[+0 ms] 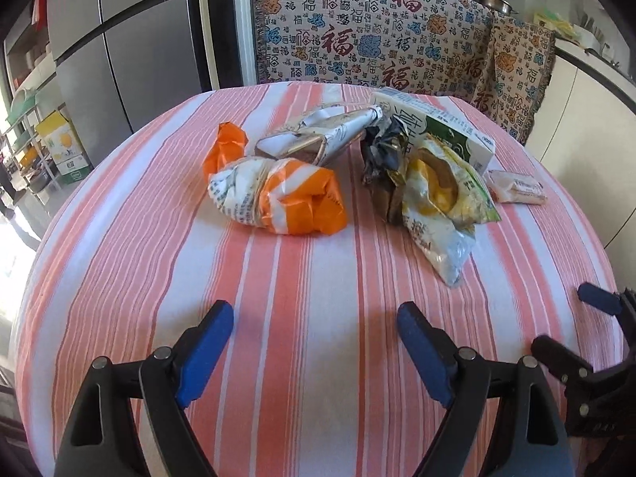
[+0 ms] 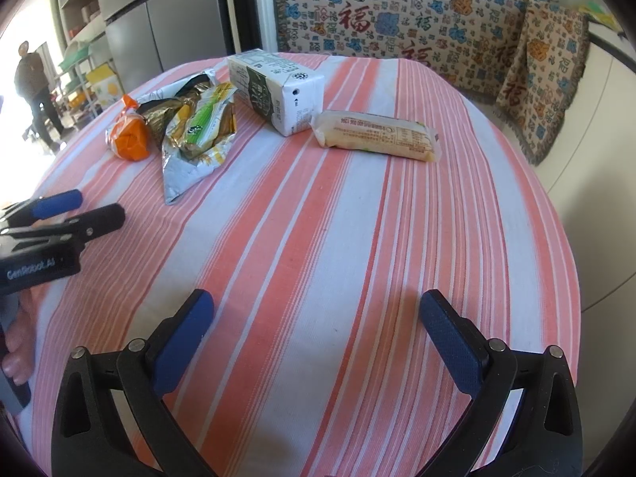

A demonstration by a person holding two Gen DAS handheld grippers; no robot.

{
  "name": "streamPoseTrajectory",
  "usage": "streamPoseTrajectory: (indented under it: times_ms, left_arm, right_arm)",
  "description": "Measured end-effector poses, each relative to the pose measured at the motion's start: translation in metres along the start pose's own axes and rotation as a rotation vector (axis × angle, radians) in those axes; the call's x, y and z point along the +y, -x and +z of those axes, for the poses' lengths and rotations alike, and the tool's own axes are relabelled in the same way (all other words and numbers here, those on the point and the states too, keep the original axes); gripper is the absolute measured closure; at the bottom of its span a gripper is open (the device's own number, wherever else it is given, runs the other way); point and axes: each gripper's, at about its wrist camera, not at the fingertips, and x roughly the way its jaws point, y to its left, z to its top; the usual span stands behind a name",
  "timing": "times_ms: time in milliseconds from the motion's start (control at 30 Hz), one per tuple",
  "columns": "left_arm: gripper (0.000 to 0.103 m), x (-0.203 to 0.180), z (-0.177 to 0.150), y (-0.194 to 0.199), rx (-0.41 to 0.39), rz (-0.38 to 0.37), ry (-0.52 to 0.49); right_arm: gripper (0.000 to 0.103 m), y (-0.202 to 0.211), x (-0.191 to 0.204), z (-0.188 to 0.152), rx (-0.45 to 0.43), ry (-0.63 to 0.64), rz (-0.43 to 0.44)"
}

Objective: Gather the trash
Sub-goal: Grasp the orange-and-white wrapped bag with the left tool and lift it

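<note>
A: Item one, your left gripper (image 1: 316, 318). Condition?

B: Jaws spread wide over bare cloth, nothing between the blue pads (image 1: 204, 351). It hangs above the near part of the striped tablecloth (image 1: 119, 238), tilted downward.

A: Item two, your right gripper (image 2: 317, 310).

B: Also released, jaws wide apart, nothing held. It sits just beside your left one; each shows at the edge of the other's view.

A: Trash lots, left to right?

B: Orange-and-white crumpled wrapper (image 1: 278, 198), nearest your left gripper but still well apart from it. Behind it and touching, a twisted white-and-brown wrapper (image 1: 318, 135). To the right, a dark crumpled foil piece (image 1: 383, 155), then a yellow-and-green snack bag (image 1: 445, 198) lying open, its silver end toward you.

A: And further back?

B: A white-and-green milk carton (image 2: 274, 91) lying on its side, touching the snack bag. Just beside its end, a sealed pale snack bar (image 2: 377, 139), lying flat in front of your right gripper, well apart from it.

A: Surroundings?

B: A patterned throw (image 1: 357, 31) beyond the table, a grey refrigerator (image 1: 119, 39) to the left, and a person (image 2: 35, 91) standing far left.
</note>
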Motion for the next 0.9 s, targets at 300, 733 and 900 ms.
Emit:
streamPoseTrajectory:
  times_ms: [300, 733, 900]
  left_arm:
    - [0.016, 0.005, 0.041, -0.033, 0.008, 0.098, 0.073]
    - [0.016, 0.089, -0.002, 0.003, 0.007, 0.098, 0.081]
    - [0.016, 0.071, 0.01, 0.002, 0.004, 0.022, 0.028]
  right_arm:
    - [0.001, 0.0, 0.0, 0.0, 0.0, 0.0, 0.0]
    - [0.001, 0.0, 0.0, -0.001, 0.0, 0.001, -0.001]
    - [0.001, 0.0, 0.0, -0.001, 0.0, 0.002, -0.001]
